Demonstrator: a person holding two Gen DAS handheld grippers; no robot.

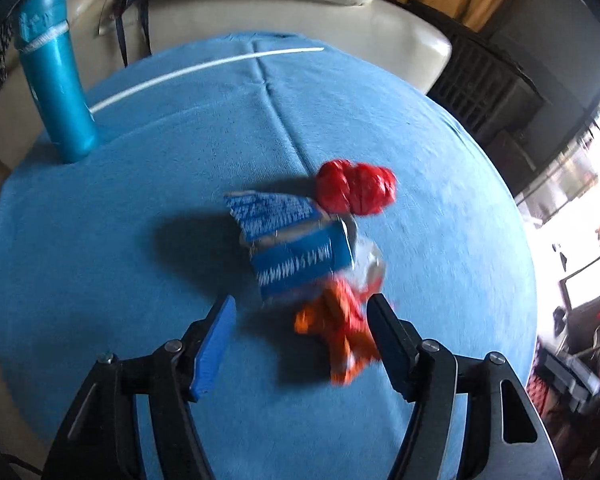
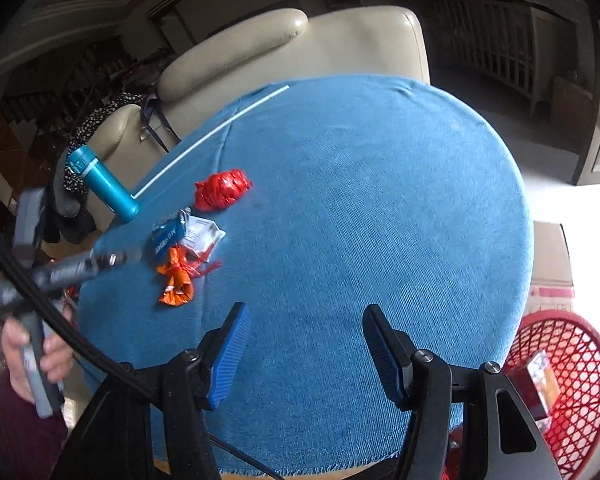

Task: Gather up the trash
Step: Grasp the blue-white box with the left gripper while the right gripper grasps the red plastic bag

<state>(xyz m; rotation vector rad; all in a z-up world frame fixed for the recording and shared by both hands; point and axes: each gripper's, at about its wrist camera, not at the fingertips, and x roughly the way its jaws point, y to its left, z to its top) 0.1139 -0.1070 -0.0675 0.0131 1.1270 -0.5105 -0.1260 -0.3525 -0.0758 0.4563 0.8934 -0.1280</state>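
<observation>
On the blue cloth table (image 1: 140,240) lies a small heap of trash: a crumpled red wrapper (image 1: 356,188), a blue and white packet (image 1: 292,240) and an orange wrapper (image 1: 340,328). My left gripper (image 1: 302,320) is open just over the heap. The orange wrapper lies between its fingers, close to the right one, and the left pad stands well clear of it. In the right wrist view the same red wrapper (image 2: 222,190), packet (image 2: 180,236) and orange wrapper (image 2: 178,280) sit far to the left. My right gripper (image 2: 305,320) hangs open over bare cloth with nothing between its fingers.
A teal bottle (image 1: 56,76) stands at the table's far left edge, with a thin white stick (image 1: 204,66) beside it. A cream armchair (image 2: 300,52) is behind the table. A red mesh basket (image 2: 560,380) holding a box sits low at the right, next to a cardboard box (image 2: 552,256). A hand (image 2: 28,356) grips the left handle.
</observation>
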